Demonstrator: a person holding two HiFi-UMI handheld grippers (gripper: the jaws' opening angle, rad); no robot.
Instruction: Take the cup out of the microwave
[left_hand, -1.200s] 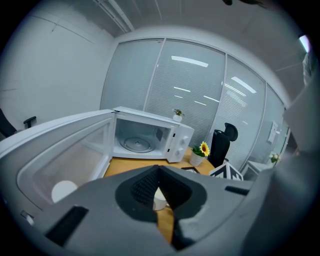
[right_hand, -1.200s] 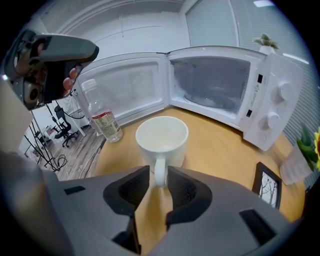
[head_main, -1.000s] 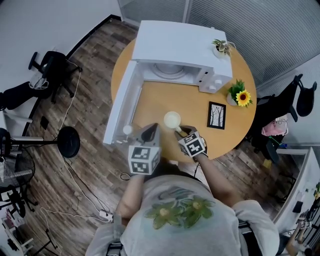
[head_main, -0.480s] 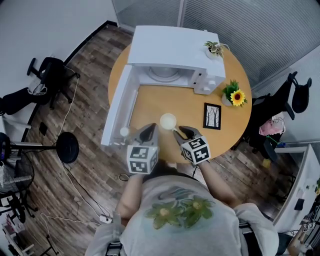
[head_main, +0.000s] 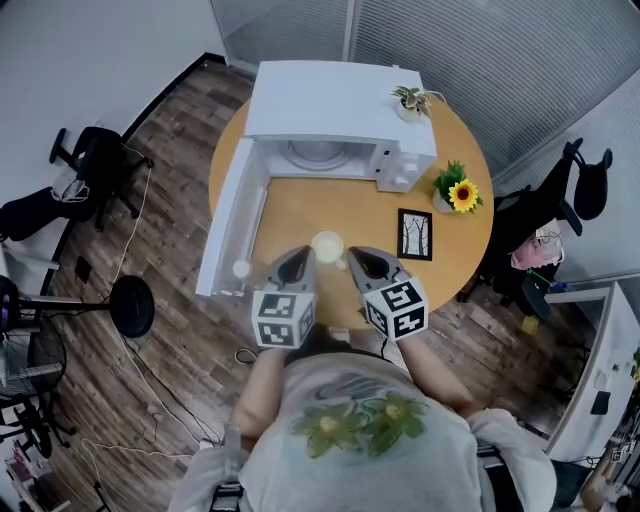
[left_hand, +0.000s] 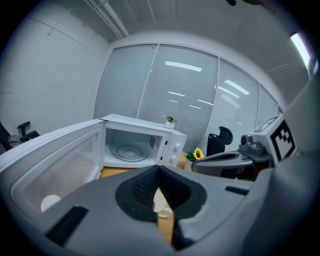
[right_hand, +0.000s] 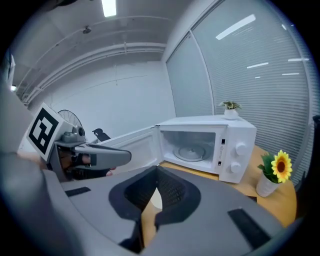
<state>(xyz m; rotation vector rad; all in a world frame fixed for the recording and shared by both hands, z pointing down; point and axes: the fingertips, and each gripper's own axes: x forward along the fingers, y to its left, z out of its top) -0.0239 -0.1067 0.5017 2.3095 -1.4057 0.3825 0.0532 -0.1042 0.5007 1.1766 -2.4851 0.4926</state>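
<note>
Cup (head_main: 327, 246) is out of the microwave (head_main: 335, 95). It stands upright on the round wooden table (head_main: 300, 205), in front of the open cavity and near the table's front edge. It is white, with its mouth up. Neither gripper touches it.

Left gripper (head_main: 298, 262): jaws clenched tip to tip and nothing gripped. In the left gripper view, the cup shows only through the slot below the closed tips, down on the table.

Right gripper (head_main: 362, 262): its jaws have just been closing and now meet, with nothing between them. The right gripper view gives the same picture, a sliver of the cup under the tips and no contact.

From the head view, both grippers hang above the table's front edge, side by side and pointing at the microwave. The cup sits just beyond and between their tips.

The microwave door (head_main: 232, 225) is swung fully open to the left. The glass turntable (head_main: 318, 152) is visible inside.

Right of the cup a framed picture (head_main: 415, 234) lies on the table. A potted sunflower (head_main: 455, 190) stands beside the microwave's control side. A small potted plant (head_main: 410, 100) stands on the microwave's top corner.
</note>
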